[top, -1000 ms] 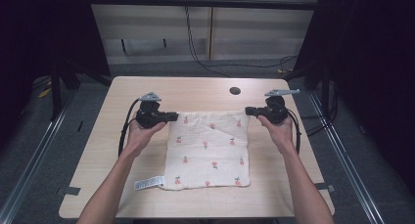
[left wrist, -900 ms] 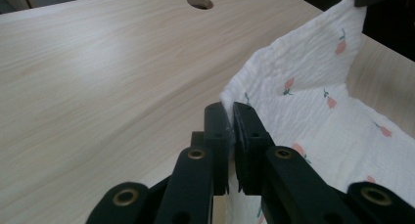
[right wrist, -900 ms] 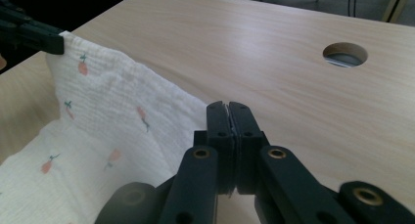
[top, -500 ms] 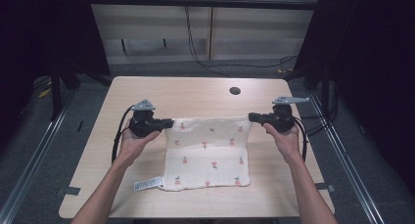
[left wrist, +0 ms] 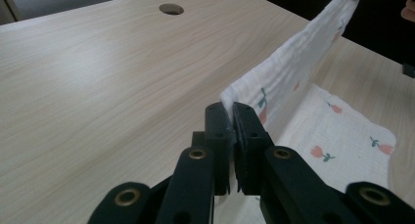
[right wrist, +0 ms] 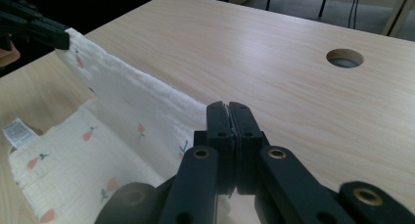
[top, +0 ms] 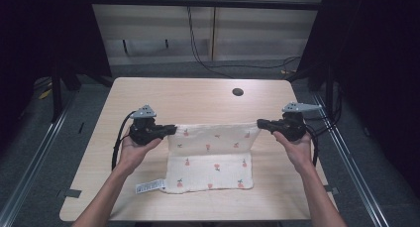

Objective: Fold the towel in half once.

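1. There is one cloth point(top: 210, 160), white with small pink flowers. It sits on the near half of the table point(top: 198, 95).
2. There are two grippers. The left gripper point(top: 171, 130) holds the cloth's far left corner. The right gripper point(top: 261, 123) holds the cloth's far right corner.
3. In the left gripper view, the fingers point(left wrist: 215, 131) are pressed tight together with the cloth's edge pinched between them.
4. In the right gripper view, the fingers point(right wrist: 218, 131) are also pressed tight on the cloth's corner.
5. The far edge of the cloth is lifted off the table and pulled straight between the two grippers. The near part of the cloth lies flat on the table.
6. There is one small white tag point(top: 150, 187) at the cloth's near left corner.
7. There is one round hole point(top: 237, 92) in the table, well beyond the cloth. Nothing stands between the hole and the cloth.
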